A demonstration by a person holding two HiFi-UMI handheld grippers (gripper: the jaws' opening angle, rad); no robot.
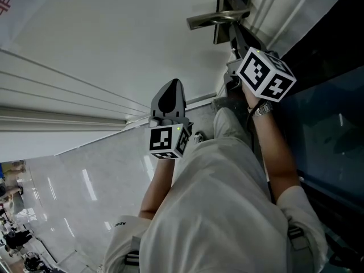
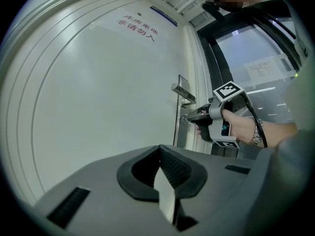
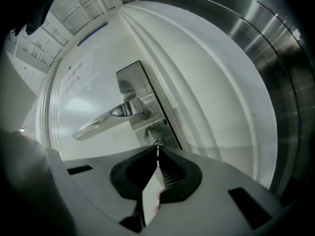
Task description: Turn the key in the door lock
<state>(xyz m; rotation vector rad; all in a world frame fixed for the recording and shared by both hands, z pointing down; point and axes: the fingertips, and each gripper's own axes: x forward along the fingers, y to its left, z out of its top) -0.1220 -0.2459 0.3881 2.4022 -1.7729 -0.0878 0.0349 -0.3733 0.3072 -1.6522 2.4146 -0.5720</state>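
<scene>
The white door (image 1: 114,38) carries a steel lock plate (image 3: 140,95) with a lever handle (image 3: 110,117). Just below the handle, the key (image 3: 157,144) sticks out of the lock, and only its small metal end shows. My right gripper (image 3: 157,149) is shut on the key and points level at the door, rolled to one side. The left gripper view shows it (image 2: 191,118) against the plate under the handle (image 2: 182,90). My left gripper (image 1: 173,85) hangs back from the door, jaws together (image 2: 159,149), with nothing between them.
A dark glass panel (image 1: 330,124) in a dark frame stands right of the door edge. Red characters (image 2: 139,26) are printed high on the door. A glossy pale floor (image 1: 85,192) lies below. The person's light clothing (image 1: 216,209) fills the lower middle.
</scene>
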